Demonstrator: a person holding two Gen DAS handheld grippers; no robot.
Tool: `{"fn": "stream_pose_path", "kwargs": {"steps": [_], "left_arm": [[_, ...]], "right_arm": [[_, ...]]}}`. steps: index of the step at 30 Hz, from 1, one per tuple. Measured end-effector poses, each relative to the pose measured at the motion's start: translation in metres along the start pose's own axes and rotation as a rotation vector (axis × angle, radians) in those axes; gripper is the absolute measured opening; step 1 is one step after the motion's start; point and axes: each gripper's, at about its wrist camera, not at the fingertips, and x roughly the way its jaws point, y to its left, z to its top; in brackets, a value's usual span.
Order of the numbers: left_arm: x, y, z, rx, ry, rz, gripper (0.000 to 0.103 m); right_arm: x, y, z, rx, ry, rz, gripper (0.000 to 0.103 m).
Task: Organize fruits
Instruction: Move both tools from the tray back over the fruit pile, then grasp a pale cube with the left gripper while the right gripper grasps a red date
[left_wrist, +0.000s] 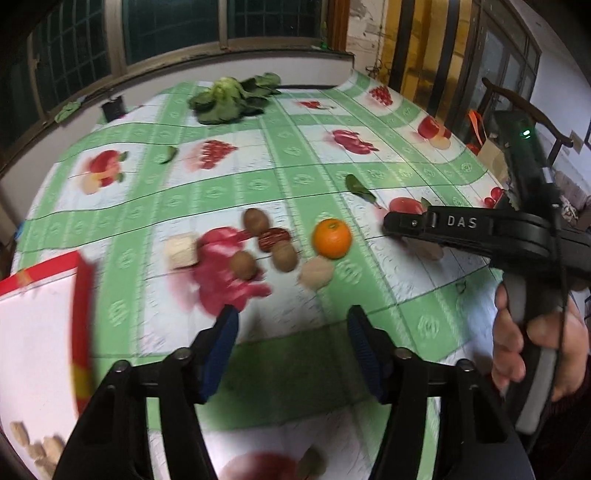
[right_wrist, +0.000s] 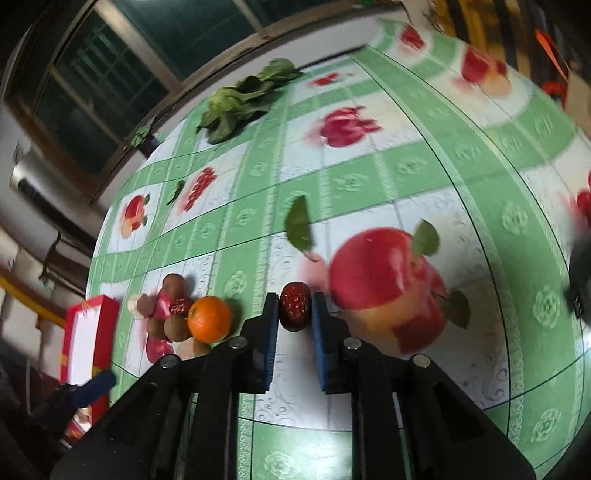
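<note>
— Where's the fruit?

— An orange (left_wrist: 331, 237) sits mid-table beside three brown kiwis (left_wrist: 255, 219) and a red date (left_wrist: 274, 238), bunched near the table's left edge.

— And the other date (right_wrist: 294, 311)?

— Dark red, wrinkled, upright, pinched in the right gripper (right_wrist: 294, 314).

A home, likely a dining room: a desk (left_wrist: 369, 162) under a fruit-print green oilcloth stands against barred windows (left_wrist: 74, 48), leafy greens (left_wrist: 229, 96) lie near its far edge, and a wooden chair (left_wrist: 524, 107) stands off its right corner.
</note>
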Motion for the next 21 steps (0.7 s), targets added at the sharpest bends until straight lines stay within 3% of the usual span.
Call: {"fn": "stream_pose_path", "kwargs": {"steps": [4, 6, 11, 14, 21], "left_arm": [[0.021, -0.006, 0.009, 0.000, 0.029, 0.009, 0.050], [0.031, -0.005, 0.012, -0.017, 0.056, -0.001, 0.041], [0.043, -0.007, 0.020, -0.025, 0.059, -0.014, 0.039], [0.046, -0.013, 0.023, -0.015, 0.057, -0.034, 0.025], [0.038, -0.009, 0.017, -0.037, 0.044, -0.061, 0.025]], "right_arm": [[0.000, 0.000, 0.000, 0.016, 0.014, 0.019, 0.019], [0.001, -0.002, 0.000, 0.028, 0.021, 0.034, 0.019], [0.002, -0.003, 0.000, 0.040, 0.037, 0.057, 0.019], [0.003, -0.002, 0.000, 0.037, 0.044, 0.065, 0.019], [0.003, 0.000, -0.001, 0.022, 0.041, 0.062, 0.019]]}}
